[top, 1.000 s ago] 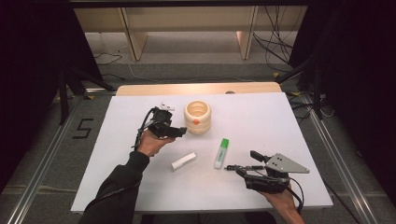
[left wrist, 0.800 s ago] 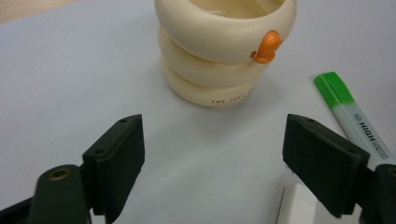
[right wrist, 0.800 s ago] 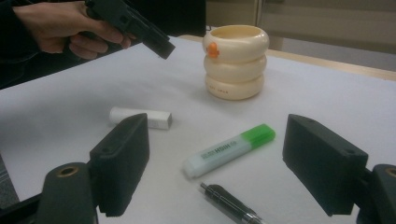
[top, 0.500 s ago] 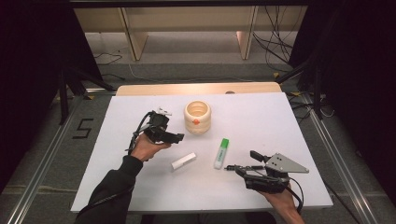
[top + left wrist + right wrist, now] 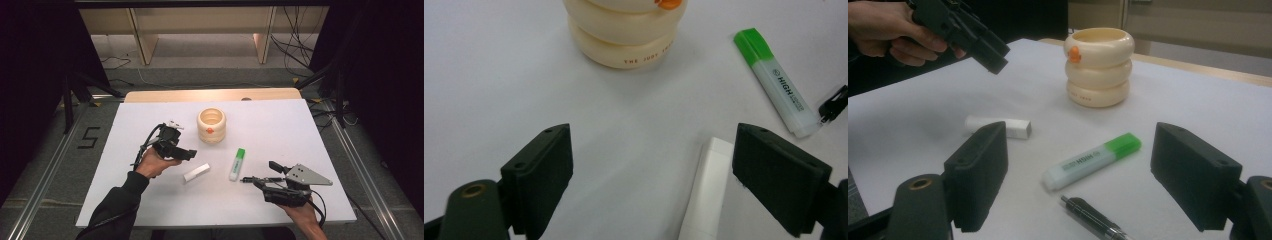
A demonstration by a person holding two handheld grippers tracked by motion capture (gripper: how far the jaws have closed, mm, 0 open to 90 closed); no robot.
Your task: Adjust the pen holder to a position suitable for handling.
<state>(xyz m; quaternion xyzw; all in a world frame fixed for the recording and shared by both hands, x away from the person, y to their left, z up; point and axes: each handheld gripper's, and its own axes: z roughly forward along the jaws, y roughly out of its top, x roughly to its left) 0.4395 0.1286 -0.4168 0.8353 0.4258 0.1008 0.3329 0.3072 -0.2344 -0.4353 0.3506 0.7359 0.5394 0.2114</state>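
Left gripper (image 5: 187, 154): jaws wide, just opened, nothing held, above small white rectangular block (image 5: 196, 172) mid-worktop. Right gripper (image 5: 260, 176): jaws wide, empty, near front edge, by green-capped highlighter (image 5: 237, 164) and dark metal pen (image 5: 1093, 216).

Cream three-ringed cup (image 5: 211, 125) upright on white tabletop (image 5: 310, 130), orange mark on side. Green-capped highlighter (image 5: 237, 164) lying flat, near cup, front-right of it. Black "5" (image 5: 88, 137) on floor, well left of cup. Cables (image 5: 295, 47) on floor beyond cup.
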